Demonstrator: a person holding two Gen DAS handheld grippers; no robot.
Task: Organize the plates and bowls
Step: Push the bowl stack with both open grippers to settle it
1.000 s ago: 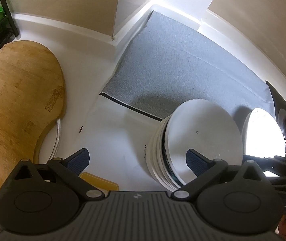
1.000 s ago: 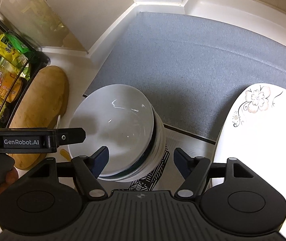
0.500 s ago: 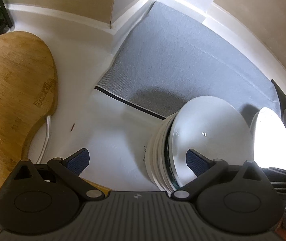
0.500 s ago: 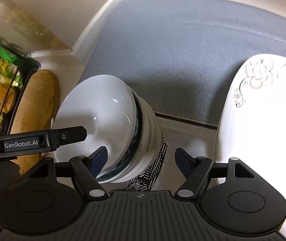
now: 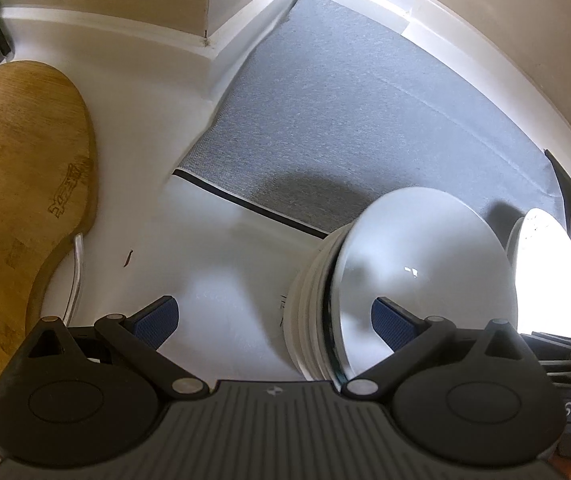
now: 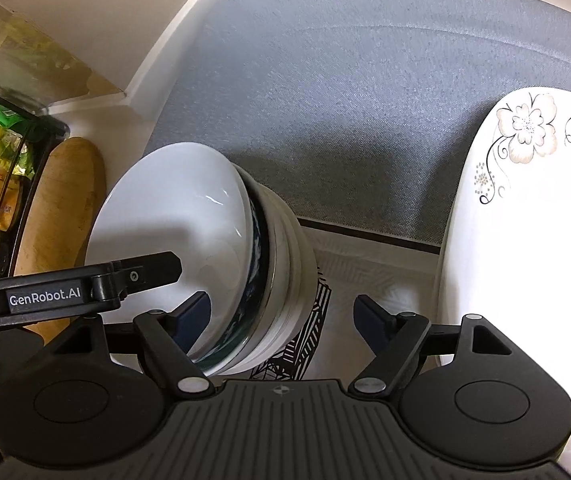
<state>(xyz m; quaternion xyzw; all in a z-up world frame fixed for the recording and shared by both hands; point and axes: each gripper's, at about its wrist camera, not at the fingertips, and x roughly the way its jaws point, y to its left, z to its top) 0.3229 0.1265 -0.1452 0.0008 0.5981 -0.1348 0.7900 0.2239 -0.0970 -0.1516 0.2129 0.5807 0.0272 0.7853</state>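
1. The left claw is matte black plastic, with a ribbed dark grey body across the near edge.
2. On each side sits a rounded black housing with a shallow circular recess.
3. Black angled link arms run from silver rivets to the fingers, which carry dark blue textured pads.
4. The right claw has the same build: ribbed grey body, round black housings, silver pivots, dark blue pads.
5. Seen from the right wrist, the left claw's black side bar bears a grey label reading "GenRobot.AI" and a small screw.
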